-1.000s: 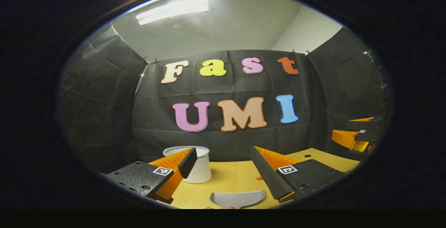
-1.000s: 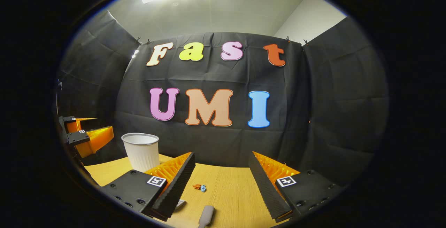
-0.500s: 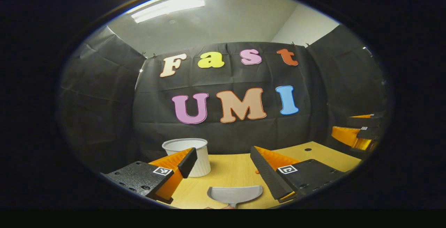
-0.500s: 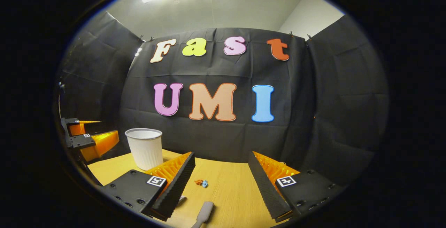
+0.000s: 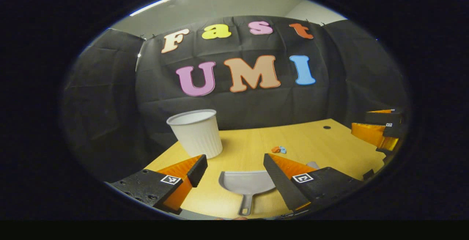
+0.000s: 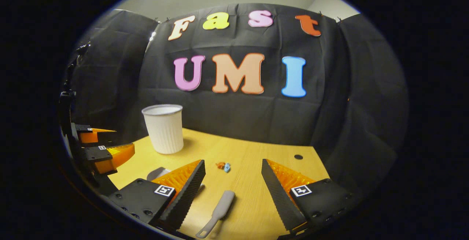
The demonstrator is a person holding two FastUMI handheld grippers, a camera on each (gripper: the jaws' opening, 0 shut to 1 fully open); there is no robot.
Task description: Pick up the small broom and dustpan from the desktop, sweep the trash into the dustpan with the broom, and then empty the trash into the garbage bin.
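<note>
the left tool point(image 5: 234, 168) hung spread above the bench point(image 5: 311, 141), the grey dustpan point(image 5: 246, 185) lying between its fingers, handle toward 6 o'clock. the right tool point(image 6: 232, 176) was spread too, over the broom point(image 6: 220, 210). the trash point(image 6: 223, 166) lay at 12 o'clock from the broom, the white bin point(image 6: 163, 128) upright at 10 o'clock.

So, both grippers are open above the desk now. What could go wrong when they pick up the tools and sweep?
1. The dustpan handle is thin and lies flat; the left gripper might pinch it off-centre and tilt the pan.
2. The broom also lies flat, so the right gripper could slip on it.
3. The trash is small and light; a hard sweep may flick it past the pan or toward the garbage bin.
</note>
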